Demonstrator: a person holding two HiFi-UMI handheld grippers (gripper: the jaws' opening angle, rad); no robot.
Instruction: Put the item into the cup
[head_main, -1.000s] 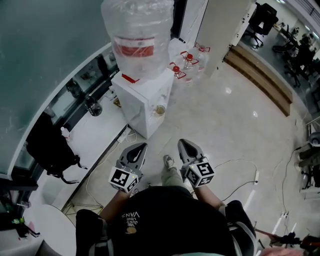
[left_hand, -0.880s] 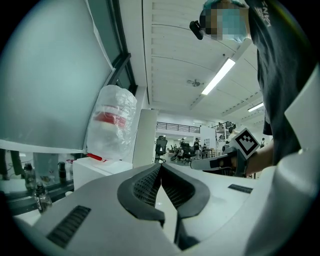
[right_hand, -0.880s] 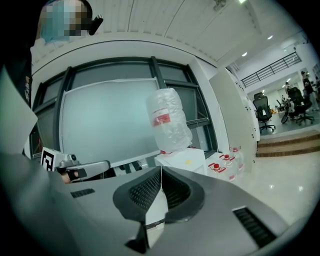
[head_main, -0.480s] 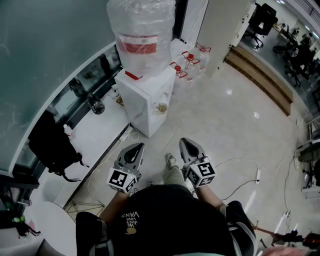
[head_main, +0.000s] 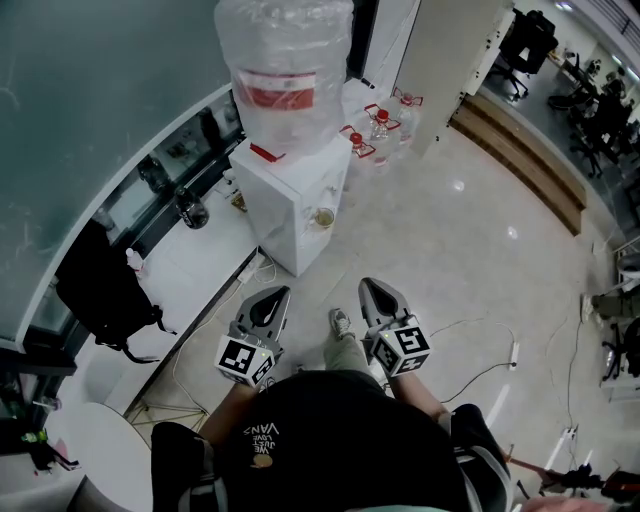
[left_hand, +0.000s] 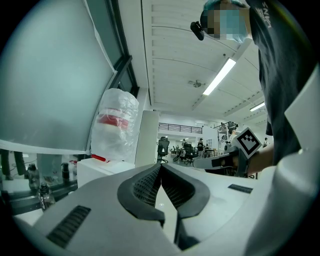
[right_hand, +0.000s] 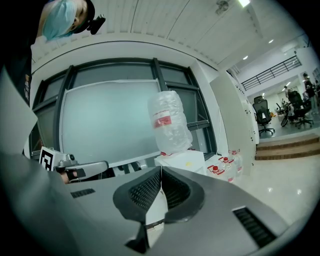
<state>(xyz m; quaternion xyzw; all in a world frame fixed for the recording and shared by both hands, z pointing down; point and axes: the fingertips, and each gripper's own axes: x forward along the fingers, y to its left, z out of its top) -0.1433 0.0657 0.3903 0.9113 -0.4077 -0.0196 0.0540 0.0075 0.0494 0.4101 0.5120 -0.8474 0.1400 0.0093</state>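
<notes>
I stand in front of a white water dispenser (head_main: 291, 202) with a large clear bottle (head_main: 285, 70) on top. A small cup (head_main: 322, 217) sits in the dispenser's niche. My left gripper (head_main: 272, 293) and right gripper (head_main: 371, 286) are held side by side near my waist, pointing towards the dispenser and well short of it. In the left gripper view the jaws of my left gripper (left_hand: 161, 167) meet with nothing between them. The right gripper (right_hand: 161, 170) also has its jaws pressed together and empty. No loose item shows in any view.
Several red-capped water jugs (head_main: 376, 124) stand on the floor behind the dispenser. A black bag (head_main: 100, 290) lies on the low ledge at left, cables (head_main: 480, 350) trail over the floor at right, and a white round table (head_main: 100, 450) is at lower left.
The head view has shifted slightly, so the dispenser sits a little further right. Both grippers stay shut in nearly the same place.
</notes>
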